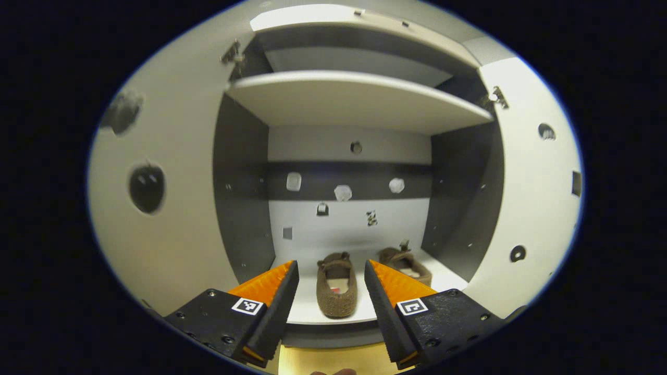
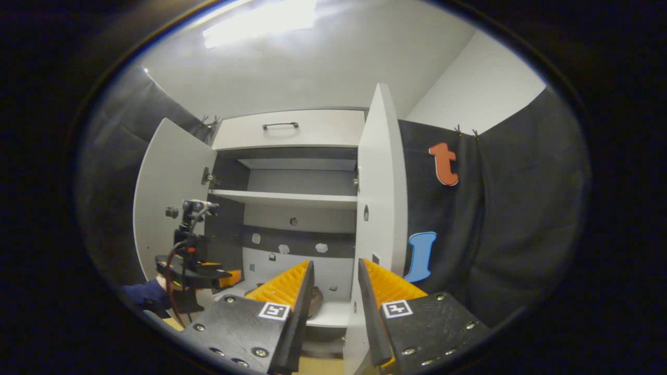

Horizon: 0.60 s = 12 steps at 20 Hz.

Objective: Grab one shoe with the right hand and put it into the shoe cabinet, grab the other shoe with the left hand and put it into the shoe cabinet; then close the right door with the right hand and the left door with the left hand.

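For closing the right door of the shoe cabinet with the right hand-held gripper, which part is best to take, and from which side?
Probably the free vertical edge of the right door. It stands wide open, edge-on between the open fingers of the right hand-held gripper, and its face shows no handle. Come straight forward from the front so the fingers straddle the thin panel, then swing it toward the shoe cabinet.
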Tool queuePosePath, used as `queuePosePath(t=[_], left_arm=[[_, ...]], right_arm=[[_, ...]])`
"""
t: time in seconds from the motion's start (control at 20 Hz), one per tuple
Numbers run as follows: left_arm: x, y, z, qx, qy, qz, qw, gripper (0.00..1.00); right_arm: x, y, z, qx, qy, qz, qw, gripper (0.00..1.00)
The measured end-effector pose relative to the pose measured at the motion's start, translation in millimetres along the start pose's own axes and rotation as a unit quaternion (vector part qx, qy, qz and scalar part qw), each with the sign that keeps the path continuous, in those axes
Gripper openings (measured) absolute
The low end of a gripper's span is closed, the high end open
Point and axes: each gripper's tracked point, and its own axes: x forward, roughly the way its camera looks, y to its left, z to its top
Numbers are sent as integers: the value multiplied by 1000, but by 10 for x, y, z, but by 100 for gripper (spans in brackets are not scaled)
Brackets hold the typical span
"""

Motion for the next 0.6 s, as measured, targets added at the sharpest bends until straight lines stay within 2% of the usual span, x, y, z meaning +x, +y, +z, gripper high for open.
queuePosePath(t=[0.1, 0.3, 0.6], left_arm=[[-249, -84, 253, -5, -21, -11, 1000, 78], [-646, -119, 638, -6, -53, -18, 998, 78], [-975, -133, 757, -27, -59, -20, 998, 78]], right_arm=[[-47, -146, 36, -1, -3, -16, 1000, 50], [-103, -443, 39, -5, -3, -45, 999, 47], [-77, -968, 3, -15, 3, -93, 996, 47]])
